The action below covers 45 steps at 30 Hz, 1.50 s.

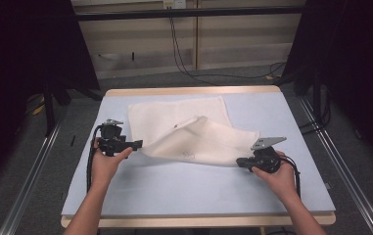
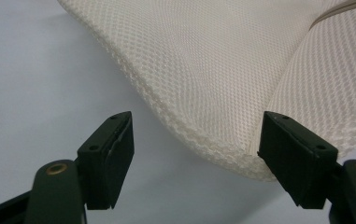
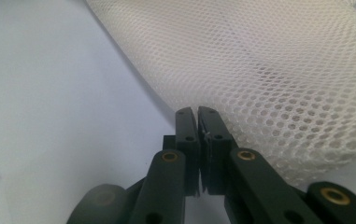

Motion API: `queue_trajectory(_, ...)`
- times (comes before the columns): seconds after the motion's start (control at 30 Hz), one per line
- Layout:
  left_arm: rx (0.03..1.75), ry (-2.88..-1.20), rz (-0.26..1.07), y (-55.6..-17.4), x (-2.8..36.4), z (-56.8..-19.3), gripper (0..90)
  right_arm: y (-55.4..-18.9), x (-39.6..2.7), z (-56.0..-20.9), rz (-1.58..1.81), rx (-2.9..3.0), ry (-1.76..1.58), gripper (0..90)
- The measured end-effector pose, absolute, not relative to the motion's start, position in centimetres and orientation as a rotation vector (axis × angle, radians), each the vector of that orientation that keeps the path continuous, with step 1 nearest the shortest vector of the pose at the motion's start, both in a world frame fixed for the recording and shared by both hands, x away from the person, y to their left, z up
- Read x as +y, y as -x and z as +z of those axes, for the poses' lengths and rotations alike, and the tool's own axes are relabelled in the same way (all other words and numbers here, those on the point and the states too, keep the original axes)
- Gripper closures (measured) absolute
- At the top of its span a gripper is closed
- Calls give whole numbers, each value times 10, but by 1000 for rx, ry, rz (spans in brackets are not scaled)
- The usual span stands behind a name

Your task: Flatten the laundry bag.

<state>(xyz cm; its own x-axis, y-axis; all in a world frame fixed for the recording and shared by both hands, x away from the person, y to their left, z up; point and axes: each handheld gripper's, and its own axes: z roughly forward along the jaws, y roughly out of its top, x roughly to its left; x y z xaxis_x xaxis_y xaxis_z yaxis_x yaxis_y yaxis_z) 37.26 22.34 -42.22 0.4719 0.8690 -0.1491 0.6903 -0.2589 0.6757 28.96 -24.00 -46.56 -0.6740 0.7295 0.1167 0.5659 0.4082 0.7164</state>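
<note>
**Two claws at a folded mesh cloth**

One cream-white mesh cloth [image 1: 189, 132] lies on the pale blue table [image 1: 198, 186], near its middle and toward twelve o'clock. Part of it lies flat against the table, and a flap is folded over toward four o'clock, raised in a soft ridge.

The left claw [image 1: 136, 144], held in the person's left hand [image 1: 106, 161], sits at the cloth's nine o'clock edge. In the left gripper view its black jaws stand wide apart, and the thick doubled edge of the mesh [image 2: 222, 93] lies between and beyond them, ungripped.

The right claw [image 1: 239, 162], held in the right hand [image 1: 278, 177], is at the cloth's four o'clock corner. In the right gripper view its jaws are pressed nearly together at the mesh edge [image 3: 278, 79]; whether a thread of mesh is pinched I cannot tell.
</note>
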Motion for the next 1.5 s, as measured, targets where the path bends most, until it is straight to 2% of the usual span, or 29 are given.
queue_trajectory(0.37,1240,-2025,347,-369,223,-409,308,-289,-239,-464,1120,2450,-1137,864)
queue_trajectory(0.43,1220,-2029,358,-368,220,-407,348,-289,-239,-464,1118,2451,-1136,859)
queue_trajectory(0.77,1074,-2115,243,-367,197,-414,412,-289,-238,-465,1107,2467,-1131,854)
queue_trajectory(0.9,1084,-2142,233,-368,191,-417,550,-290,-238,-465,1112,2467,-1130,855)
queue_trajectory(0.97,1086,-2129,216,-367,191,-419,580,-290,-238,-465,1104,2466,-1132,854)
queue_trajectory(1.03,1086,-2145,206,-364,190,-420,700,-289,-237,-465,1101,2466,-1135,854)
queue_trajectory(1.17,1082,-2167,156,-357,190,-428,821,-290,-237,-466,1092,2463,-1144,854)
queue_trajectory(1.5,1095,-2204,125,-340,202,-457,858,-289,-239,-465,1084,2462,-1155,851)
